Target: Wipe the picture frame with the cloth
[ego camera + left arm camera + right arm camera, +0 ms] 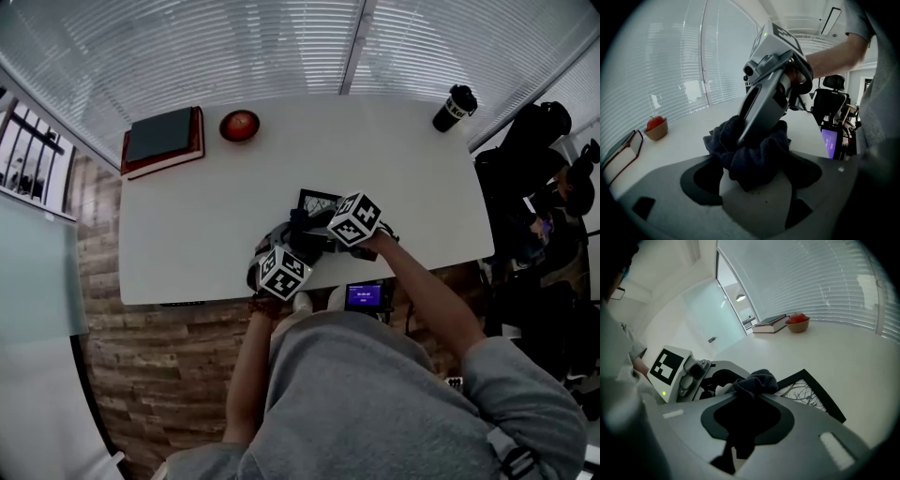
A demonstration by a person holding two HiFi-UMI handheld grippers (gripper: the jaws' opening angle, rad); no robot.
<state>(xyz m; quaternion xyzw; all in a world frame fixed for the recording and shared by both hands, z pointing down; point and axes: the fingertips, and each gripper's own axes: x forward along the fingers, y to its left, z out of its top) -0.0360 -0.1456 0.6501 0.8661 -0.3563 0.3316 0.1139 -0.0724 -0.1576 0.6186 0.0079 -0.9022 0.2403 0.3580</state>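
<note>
Right tongs (749, 391) pinch the dark cloth (754, 154); left tongs (753, 176) gape wide at its bunched end. The frame (813, 397) lies flat on the surface (206, 216) at their twelve o'clock.

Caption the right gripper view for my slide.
Right gripper shut on the dark cloth, beside a black picture frame on the white table.

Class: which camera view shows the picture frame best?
The right gripper view: the picture frame lies flat, its branch print clear. The head view shows only its far part, small. In the left gripper view the cloth hides it.
</note>
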